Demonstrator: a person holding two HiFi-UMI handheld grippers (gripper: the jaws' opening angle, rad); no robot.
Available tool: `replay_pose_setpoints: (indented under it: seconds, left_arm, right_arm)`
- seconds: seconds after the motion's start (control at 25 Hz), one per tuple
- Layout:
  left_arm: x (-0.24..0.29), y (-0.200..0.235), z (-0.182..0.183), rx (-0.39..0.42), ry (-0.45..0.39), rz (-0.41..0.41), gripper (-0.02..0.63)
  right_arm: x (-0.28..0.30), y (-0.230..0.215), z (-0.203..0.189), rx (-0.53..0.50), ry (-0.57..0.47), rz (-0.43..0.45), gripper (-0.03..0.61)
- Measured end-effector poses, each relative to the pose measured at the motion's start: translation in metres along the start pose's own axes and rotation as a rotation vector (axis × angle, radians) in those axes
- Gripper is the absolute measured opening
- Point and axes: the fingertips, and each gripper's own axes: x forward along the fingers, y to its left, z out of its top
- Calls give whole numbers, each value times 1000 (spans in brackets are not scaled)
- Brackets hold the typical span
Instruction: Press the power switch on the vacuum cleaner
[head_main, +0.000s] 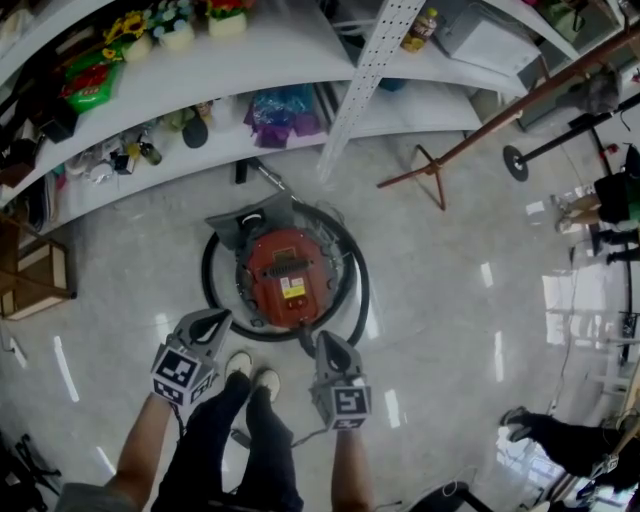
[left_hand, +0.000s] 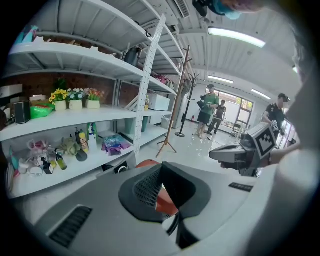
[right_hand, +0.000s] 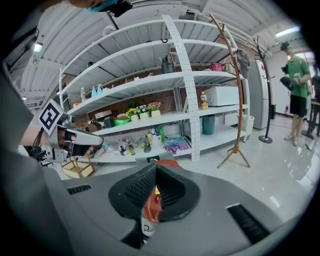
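Vacuum cleaner (head_main: 290, 275): red, round-bodied, on the glossy light floor (head_main: 440, 290) just in front of the white shelves (head_main: 300, 60), with a yellow label (head_main: 292, 288) on top. A black hose (head_main: 210, 270) circles the body. Which part of the top is the power switch cannot be made out. Person stands at the near side of the vacuum; shoes (head_main: 252, 372) point toward it, just short of the hose. Left gripper (head_main: 215, 322) is held out over the floor at the near-left of the hose ring; right gripper (head_main: 326, 340) sits at the near-right, its tip over the hose in the head view. Whether it touches cannot be told from there. Left gripper view: ribbed black pads (left_hand: 145, 187) meet at the tips, jaws closed, nothing held; a patch of the red vacuum (left_hand: 165, 202) shows low down in the gap behind the tips. The right gripper (left_hand: 214, 154) appears at the right of that view, also closed to a point, marker cube facing the camera. Right gripper view: jaws likewise together and empty, red vacuum (right_hand: 151, 205) visible below them; the left gripper (right_hand: 99, 142) shows at the left, closed. Shelves carry small flower pots (left_hand: 75, 100), bottles (left_hand: 82, 142) and a purple bundle (left_hand: 114, 144). A brown wooden coat stand (right_hand: 235, 120) stands right of the shelves. Other people stand well apart in the background, one in a green top (right_hand: 298, 70).
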Motion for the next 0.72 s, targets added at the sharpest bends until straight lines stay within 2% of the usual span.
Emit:
replay_pose_setpoints:
  seconds: [0.72]
  left_arm:
    - [23,-1,-45,-6,-1,-2,8]
  right_arm:
    - [34,-16,-47,-43,3,11,9]
